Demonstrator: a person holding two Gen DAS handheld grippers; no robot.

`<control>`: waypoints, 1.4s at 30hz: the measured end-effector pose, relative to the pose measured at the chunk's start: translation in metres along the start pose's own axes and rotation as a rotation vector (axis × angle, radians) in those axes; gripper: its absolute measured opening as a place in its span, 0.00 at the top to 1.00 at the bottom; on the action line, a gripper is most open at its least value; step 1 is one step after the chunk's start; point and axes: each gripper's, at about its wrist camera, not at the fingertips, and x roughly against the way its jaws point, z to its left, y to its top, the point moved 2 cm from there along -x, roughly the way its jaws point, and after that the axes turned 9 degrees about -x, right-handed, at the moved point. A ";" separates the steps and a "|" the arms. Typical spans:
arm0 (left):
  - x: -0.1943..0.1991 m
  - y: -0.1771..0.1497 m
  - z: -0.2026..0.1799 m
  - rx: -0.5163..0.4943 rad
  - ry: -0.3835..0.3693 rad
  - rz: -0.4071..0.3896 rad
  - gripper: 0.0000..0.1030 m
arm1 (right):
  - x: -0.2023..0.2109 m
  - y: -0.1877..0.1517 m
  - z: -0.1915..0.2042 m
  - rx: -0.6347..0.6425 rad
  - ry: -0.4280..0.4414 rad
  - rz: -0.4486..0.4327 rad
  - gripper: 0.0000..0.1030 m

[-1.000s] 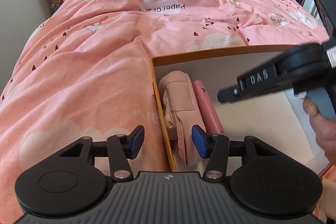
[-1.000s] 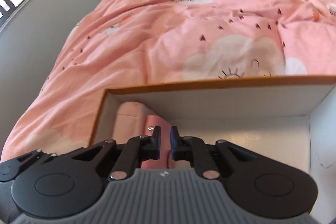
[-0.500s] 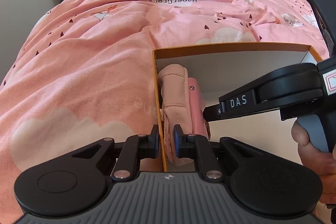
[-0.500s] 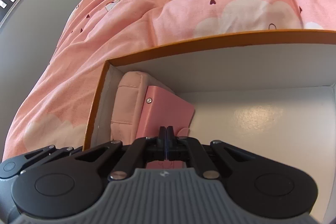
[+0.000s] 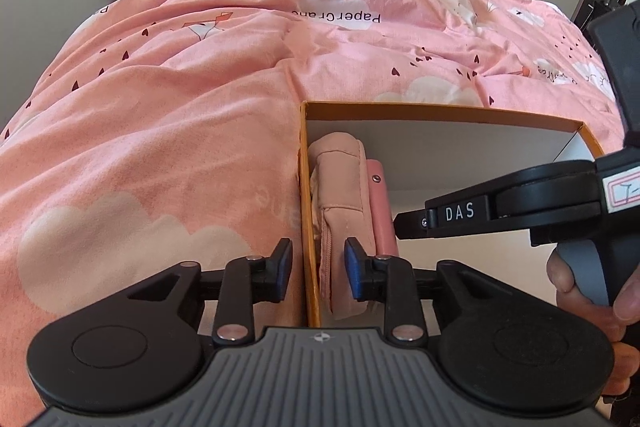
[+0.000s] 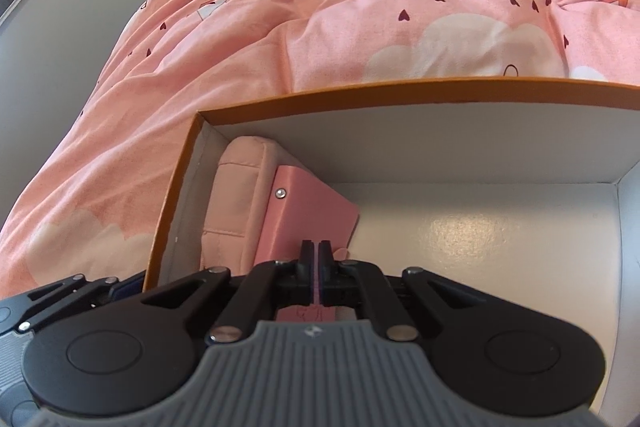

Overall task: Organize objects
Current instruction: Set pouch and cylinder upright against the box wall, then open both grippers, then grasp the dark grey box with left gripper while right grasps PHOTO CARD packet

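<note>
Reopened left gripper (image 5: 316, 269); pouch (image 5: 344, 203), wallet (image 6: 308, 223) in box (image 6: 400, 95)

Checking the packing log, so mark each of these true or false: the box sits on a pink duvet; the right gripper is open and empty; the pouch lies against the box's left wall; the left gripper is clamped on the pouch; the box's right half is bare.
1. The box sits on a pink duvet: true.
2. The right gripper is open and empty: false, it is shut on the pink case.
3. The pouch lies against the left wall: true.
4. The left gripper is clamped on the pouch: false, its jaws stand apart, astride wall and pouch, having just opened.
5. The right half is bare: true.
</note>
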 end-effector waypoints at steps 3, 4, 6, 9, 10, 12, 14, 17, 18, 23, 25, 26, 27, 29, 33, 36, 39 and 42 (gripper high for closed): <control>0.008 0.001 0.002 0.013 -0.017 -0.022 0.63 | 0.000 0.000 -0.001 0.002 -0.013 -0.003 0.96; 0.010 0.001 0.003 0.018 -0.022 -0.027 0.63 | 0.000 0.000 -0.002 0.001 -0.016 -0.004 0.95; 0.014 0.003 0.005 0.026 -0.027 -0.035 0.63 | 0.001 0.001 -0.003 -0.003 -0.018 -0.005 0.95; 0.019 0.003 0.005 0.021 -0.023 -0.043 0.63 | 0.003 0.001 -0.006 -0.008 -0.020 -0.010 0.94; 0.020 0.003 0.005 0.018 -0.021 -0.045 0.63 | 0.003 0.001 -0.007 -0.009 -0.019 -0.010 0.93; 0.025 0.003 0.003 0.010 -0.018 -0.047 0.63 | 0.005 0.002 -0.008 -0.012 -0.020 -0.010 0.93; 0.031 0.001 0.001 -0.004 -0.019 -0.047 0.63 | 0.010 0.001 -0.008 -0.006 -0.024 -0.014 0.92; 0.046 -0.001 -0.008 -0.042 -0.015 -0.043 0.63 | 0.027 -0.005 -0.005 0.030 -0.025 -0.038 0.90; 0.052 -0.002 -0.011 -0.054 -0.014 -0.045 0.63 | 0.034 -0.007 -0.004 0.045 -0.023 -0.047 0.89; 0.083 -0.011 -0.025 -0.082 -0.043 -0.050 0.63 | 0.078 -0.030 -0.002 0.078 0.005 -0.088 0.87; 0.093 -0.019 -0.030 -0.083 -0.052 -0.046 0.63 | 0.097 -0.041 -0.003 0.087 0.015 -0.114 0.84; 0.098 -0.023 -0.033 -0.088 -0.061 -0.044 0.63 | 0.105 -0.047 -0.004 0.092 0.021 -0.128 0.82; 0.102 -0.028 -0.035 -0.093 -0.066 -0.041 0.63 | 0.115 -0.054 -0.004 0.097 0.027 -0.141 0.80; 0.109 -0.039 -0.041 -0.101 -0.080 -0.032 0.63 | 0.130 -0.067 -0.007 0.100 0.036 -0.162 0.80; 0.111 -0.058 -0.050 -0.110 -0.123 0.013 0.63 | 0.152 -0.095 -0.018 0.084 0.042 -0.190 0.79; 0.104 -0.071 -0.057 -0.118 -0.162 0.066 0.61 | 0.161 -0.112 -0.026 0.056 0.032 -0.200 0.79; 0.097 -0.082 -0.062 -0.116 -0.186 0.102 0.49 | 0.164 -0.128 -0.031 0.055 0.018 -0.202 0.79; 0.087 -0.093 -0.070 -0.155 -0.182 0.143 0.37 | 0.160 -0.146 -0.035 0.073 -0.006 -0.166 0.79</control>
